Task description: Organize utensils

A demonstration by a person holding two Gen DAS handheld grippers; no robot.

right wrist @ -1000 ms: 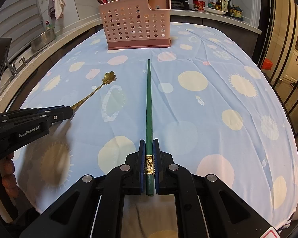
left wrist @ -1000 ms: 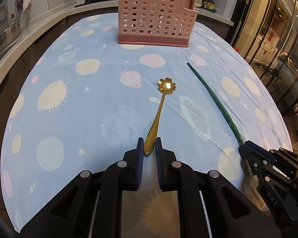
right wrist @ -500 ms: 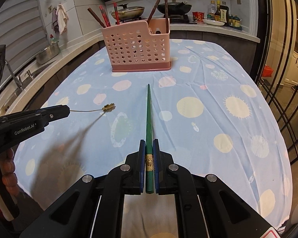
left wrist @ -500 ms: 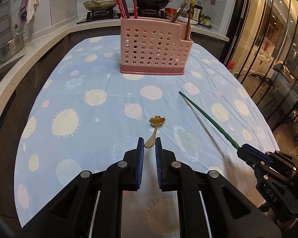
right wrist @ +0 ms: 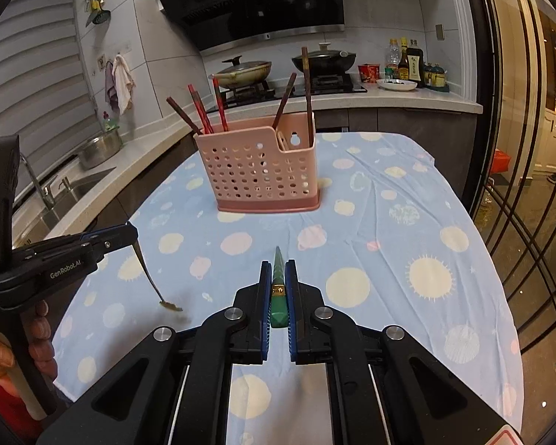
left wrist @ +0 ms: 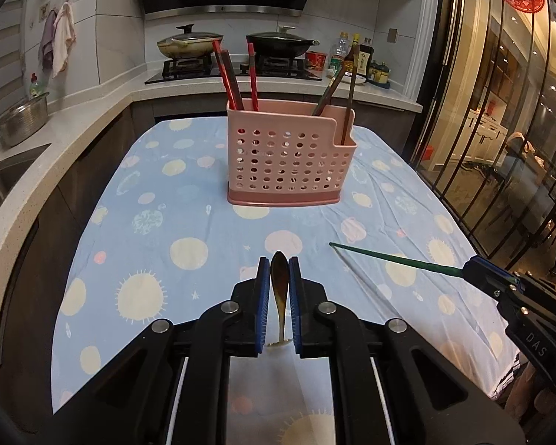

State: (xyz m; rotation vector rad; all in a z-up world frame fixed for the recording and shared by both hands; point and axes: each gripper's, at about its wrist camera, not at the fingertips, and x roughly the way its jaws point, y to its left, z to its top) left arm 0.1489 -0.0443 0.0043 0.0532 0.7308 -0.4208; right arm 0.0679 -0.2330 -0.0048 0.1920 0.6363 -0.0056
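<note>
My left gripper (left wrist: 278, 265) is shut on a gold flower-bowl spoon (left wrist: 279, 289) by its handle end; in the right wrist view the spoon (right wrist: 150, 278) hangs bowl-down from it above the cloth. My right gripper (right wrist: 278, 270) is shut on a green chopstick (right wrist: 278, 289), held off the table and pointing toward the pink perforated utensil holder (right wrist: 259, 174). From the left wrist view the chopstick (left wrist: 393, 257) sticks out of the right gripper (left wrist: 474, 265). The holder (left wrist: 289, 159) stands at the table's far end with several red and brown chopsticks in it.
The table wears a blue cloth with planet prints (left wrist: 189, 230). A counter with a sink (right wrist: 66, 189) and a steel pot (right wrist: 100, 148) runs along the left. A stove with two pans (left wrist: 237, 46) is behind. Glass doors (left wrist: 500, 129) are on the right.
Both grippers have lifted their utensils off the cloth and risen. The spoon swung from lying flat to hanging bowl-down. The chopstick now points up and forward toward the holder.
</note>
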